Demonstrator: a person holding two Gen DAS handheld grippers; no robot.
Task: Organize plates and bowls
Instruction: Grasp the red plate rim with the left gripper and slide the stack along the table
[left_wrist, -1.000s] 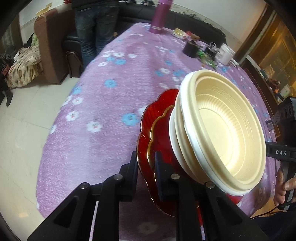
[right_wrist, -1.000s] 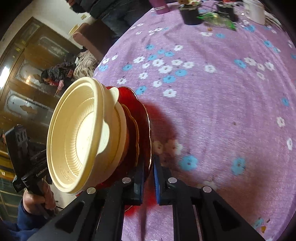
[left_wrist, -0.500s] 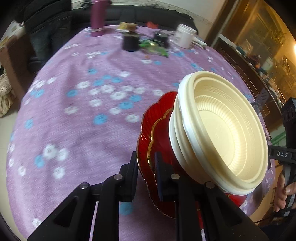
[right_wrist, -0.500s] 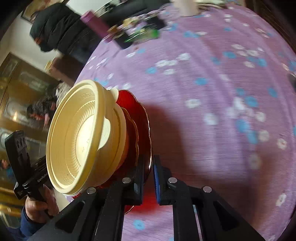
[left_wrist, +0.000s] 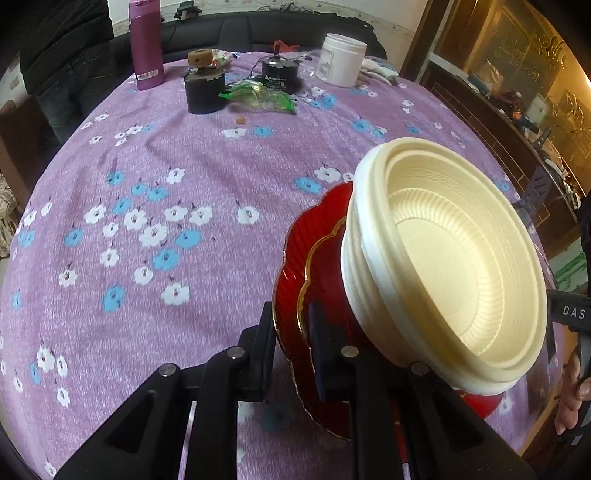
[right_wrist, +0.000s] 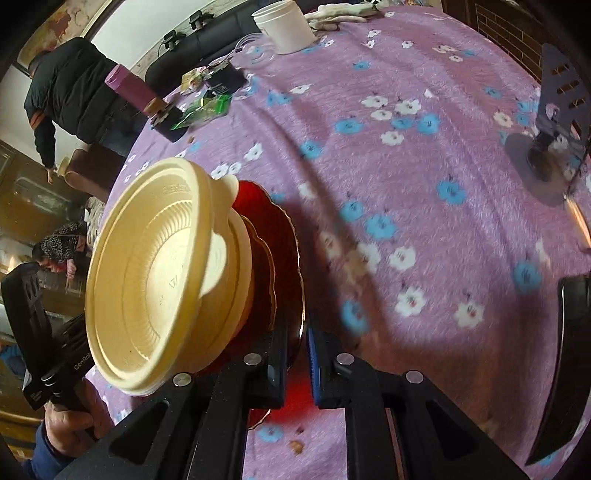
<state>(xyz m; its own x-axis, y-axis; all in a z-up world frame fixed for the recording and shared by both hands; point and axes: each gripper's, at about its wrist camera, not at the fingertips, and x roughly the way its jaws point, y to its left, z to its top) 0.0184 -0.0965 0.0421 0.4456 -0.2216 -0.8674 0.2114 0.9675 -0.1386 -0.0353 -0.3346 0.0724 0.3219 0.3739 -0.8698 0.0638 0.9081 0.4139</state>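
A stack of red scalloped plates (left_wrist: 314, 236) with gold rims carries nested cream plastic bowls (left_wrist: 443, 258). Both grippers hold it in the air above the purple flowered table (left_wrist: 166, 177). My left gripper (left_wrist: 291, 343) is shut on the plates' edge on one side. My right gripper (right_wrist: 297, 350) is shut on the opposite edge of the red plates (right_wrist: 284, 236); the cream bowls (right_wrist: 159, 273) show to its left. The stack is tilted in both views.
At the table's far side stand a purple bottle (left_wrist: 146, 48), a black cylinder (left_wrist: 205, 92), a green wrapper (left_wrist: 258, 98), a black round device (left_wrist: 280, 75) and a white jar (left_wrist: 341, 59). A dark stand (right_wrist: 554, 125) sits at right. People stand beyond the table.
Both grippers have swung with the stack, so the far-side clutter now faces the left wrist camera. The grip on the plates is unchanged.
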